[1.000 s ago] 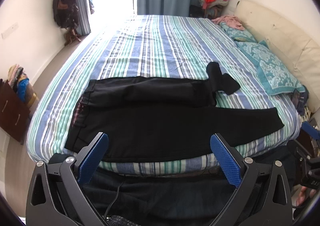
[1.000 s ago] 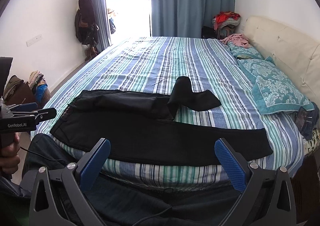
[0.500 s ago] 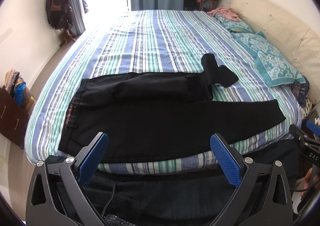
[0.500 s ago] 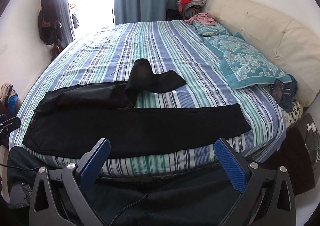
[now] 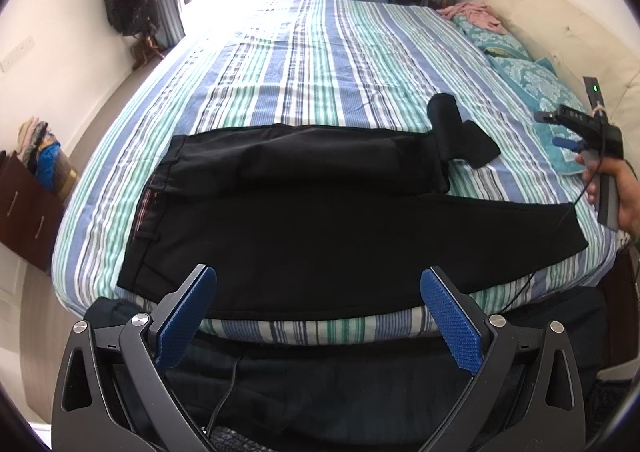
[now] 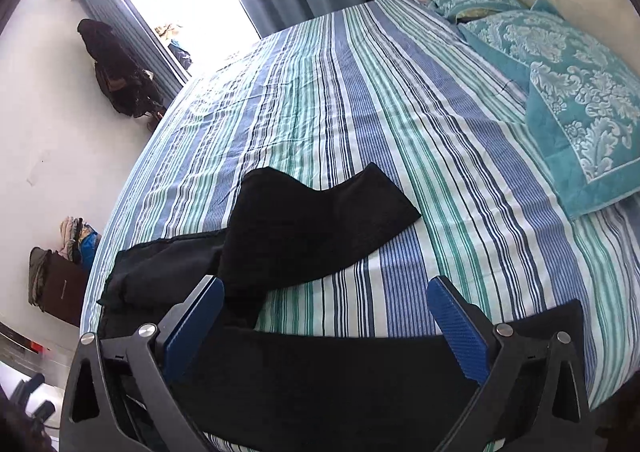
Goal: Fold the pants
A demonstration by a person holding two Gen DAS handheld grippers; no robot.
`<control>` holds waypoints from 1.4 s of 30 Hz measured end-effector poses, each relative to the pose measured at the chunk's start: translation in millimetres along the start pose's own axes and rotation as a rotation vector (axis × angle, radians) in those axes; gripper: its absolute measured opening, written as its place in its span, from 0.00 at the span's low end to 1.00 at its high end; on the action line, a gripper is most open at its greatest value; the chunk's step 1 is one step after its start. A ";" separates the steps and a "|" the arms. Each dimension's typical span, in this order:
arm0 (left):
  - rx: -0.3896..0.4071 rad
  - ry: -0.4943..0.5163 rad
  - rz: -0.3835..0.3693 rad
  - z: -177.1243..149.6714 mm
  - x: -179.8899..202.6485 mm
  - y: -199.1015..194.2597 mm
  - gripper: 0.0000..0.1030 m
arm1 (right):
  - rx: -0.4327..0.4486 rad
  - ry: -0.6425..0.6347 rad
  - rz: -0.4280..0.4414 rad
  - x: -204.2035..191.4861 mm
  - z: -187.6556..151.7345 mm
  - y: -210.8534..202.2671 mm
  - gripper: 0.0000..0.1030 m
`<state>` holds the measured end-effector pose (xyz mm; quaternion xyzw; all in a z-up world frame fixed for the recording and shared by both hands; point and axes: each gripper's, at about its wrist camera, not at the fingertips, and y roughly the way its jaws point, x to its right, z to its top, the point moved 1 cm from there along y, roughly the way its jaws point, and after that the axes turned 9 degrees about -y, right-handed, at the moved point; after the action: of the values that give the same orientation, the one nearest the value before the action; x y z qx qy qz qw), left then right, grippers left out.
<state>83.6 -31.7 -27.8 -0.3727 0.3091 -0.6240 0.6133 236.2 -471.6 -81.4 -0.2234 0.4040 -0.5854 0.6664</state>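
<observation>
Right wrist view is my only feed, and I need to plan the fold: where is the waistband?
Observer: The waistband lies flat at the left end of the pants, near the left side of the bed.
Operator: Is the near leg straight?
Observer: Yes, it runs along the bed's front edge to its hem at the right.
Operator: And the left claw?
Observer: The left claw is open over the middle of the near leg, holding nothing.

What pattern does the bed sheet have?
Stripes in blue, green and white with thin dark lines on the sheet; clearest in the left wrist view.
</observation>
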 end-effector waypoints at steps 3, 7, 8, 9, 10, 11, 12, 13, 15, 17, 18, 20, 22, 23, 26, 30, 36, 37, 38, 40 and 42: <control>-0.031 -0.018 0.037 4.9 -1.1 13.2 0.99 | -0.097 -0.029 0.005 23.9 58.2 67.4 0.90; -0.068 -0.032 0.088 11.0 -1.3 31.7 0.99 | -0.256 -0.132 -0.075 37.6 108.1 150.9 0.73; -0.076 -0.034 0.099 11.6 -0.8 35.5 0.99 | -0.285 -0.147 -0.087 40.2 115.4 169.1 0.70; -0.084 -0.038 0.108 12.2 -0.4 39.3 0.99 | -0.304 -0.163 -0.096 41.4 121.3 185.3 0.68; -0.093 -0.041 0.116 12.9 0.1 43.3 0.99 | -0.315 -0.179 -0.105 43.5 126.1 200.4 0.67; -0.104 -0.042 0.125 13.8 0.6 47.5 0.99 | -0.323 -0.190 -0.116 45.4 129.3 213.7 0.67; -0.115 -0.042 0.134 13.7 1.9 51.2 0.99 | -0.330 -0.197 -0.124 47.5 131.8 226.2 0.67; -0.124 -0.040 0.145 13.8 3.2 54.8 0.99 | -0.342 -0.195 -0.129 50.8 132.8 238.1 0.67; -0.138 -0.028 0.167 14.5 7.2 60.8 0.99 | -0.368 -0.173 -0.130 62.2 132.1 260.8 0.65; -0.150 -0.006 0.179 14.9 13.5 66.2 0.99 | -0.426 -0.138 -0.070 70.8 124.4 279.9 0.39; -0.154 0.005 0.182 15.8 16.1 68.6 0.99 | -0.456 -0.147 -0.056 71.7 120.5 284.9 0.25; -0.157 0.022 0.176 15.5 22.0 72.1 0.99 | -0.424 -0.202 -0.052 69.2 123.7 272.9 0.14; -0.163 0.038 0.166 15.3 28.0 75.5 0.99 | -0.365 -0.200 -0.096 81.3 131.0 246.0 0.13; -0.164 0.048 0.161 14.4 31.0 75.9 0.99 | -0.327 -0.195 -0.142 93.2 134.6 227.7 0.13; -0.159 0.072 0.143 12.9 38.9 74.5 0.99 | -0.260 -0.129 -0.359 150.5 137.1 175.1 0.13; -0.166 0.082 0.130 11.4 43.7 76.0 0.99 | -0.291 -0.047 -0.478 214.2 107.6 143.8 0.14; -0.164 0.082 0.133 10.1 45.7 74.8 0.99 | -0.307 -0.046 -0.456 224.3 74.1 136.5 0.44; -0.168 0.068 0.136 10.0 43.2 75.9 0.99 | -0.284 -0.044 -0.462 222.4 76.5 130.6 0.44; -0.175 0.049 0.133 10.0 39.7 77.4 0.99 | -0.261 -0.052 -0.460 216.4 79.7 125.7 0.44; -0.190 0.007 0.115 10.7 33.0 81.5 0.99 | -0.232 -0.110 -0.401 187.3 92.0 123.4 0.44; -0.201 -0.017 0.099 9.4 29.3 84.7 0.99 | -0.229 -0.221 -0.244 131.3 106.5 135.4 0.45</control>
<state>137.7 -65.0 -91.6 -0.4216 0.3831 -0.5556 0.6056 401.0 -587.4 -161.0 -0.4081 0.3621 -0.5839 0.6011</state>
